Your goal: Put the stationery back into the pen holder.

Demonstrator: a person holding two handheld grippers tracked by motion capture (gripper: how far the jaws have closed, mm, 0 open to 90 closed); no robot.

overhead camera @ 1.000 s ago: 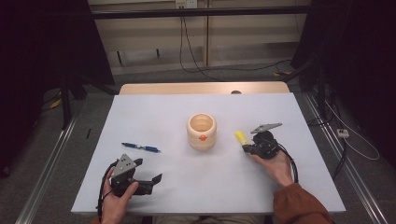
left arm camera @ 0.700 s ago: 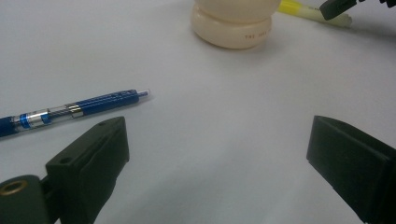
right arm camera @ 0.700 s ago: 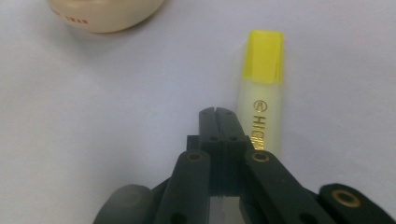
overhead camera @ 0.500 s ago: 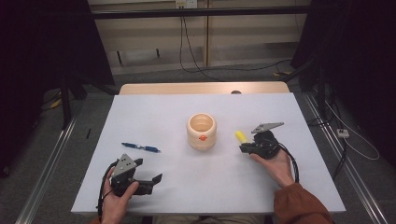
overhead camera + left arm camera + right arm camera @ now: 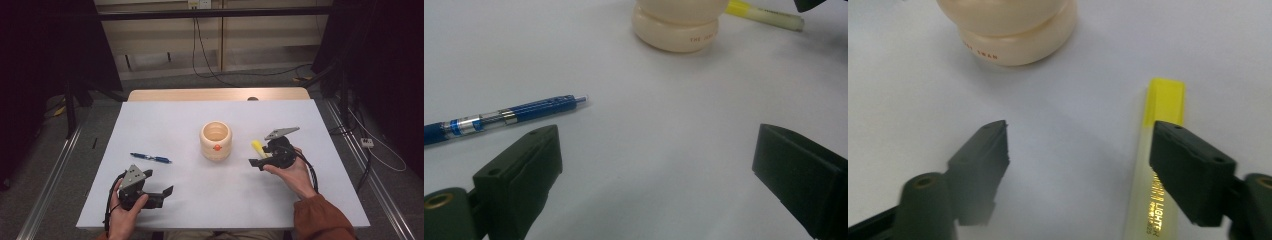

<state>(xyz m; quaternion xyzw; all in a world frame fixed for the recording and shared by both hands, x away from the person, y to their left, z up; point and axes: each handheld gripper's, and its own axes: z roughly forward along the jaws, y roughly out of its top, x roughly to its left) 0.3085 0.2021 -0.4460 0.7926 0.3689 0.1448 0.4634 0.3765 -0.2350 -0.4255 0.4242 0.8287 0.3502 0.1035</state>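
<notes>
A cream wooden cup (image 5: 216, 141) stands mid-table. Left of it lies a blue pen (image 5: 150, 158); a yellow highlighter (image 5: 258, 148) lies to its right. My right gripper (image 5: 257, 155) is down at the highlighter and open, its jaws having just been opening. In the right gripper view the highlighter (image 5: 1159, 170) lies flat under the right-hand jaw, bare table shows between the jaws (image 5: 1080, 137), and the cup (image 5: 1013, 30) is just ahead. My left gripper (image 5: 163, 196) rests near the front edge, open and empty (image 5: 659, 155), with the pen (image 5: 499, 117) off its left jaw.
The white table (image 5: 165, 120) ends at a wooden strip along the far edge. Cables trail from both grippers toward the person's forearms. Dark stands and floor cables surround the table.
The right gripper's jaws have spread apart beside the highlighter. Both hands, the pen, the cup and the highlighter stay where they were.
</notes>
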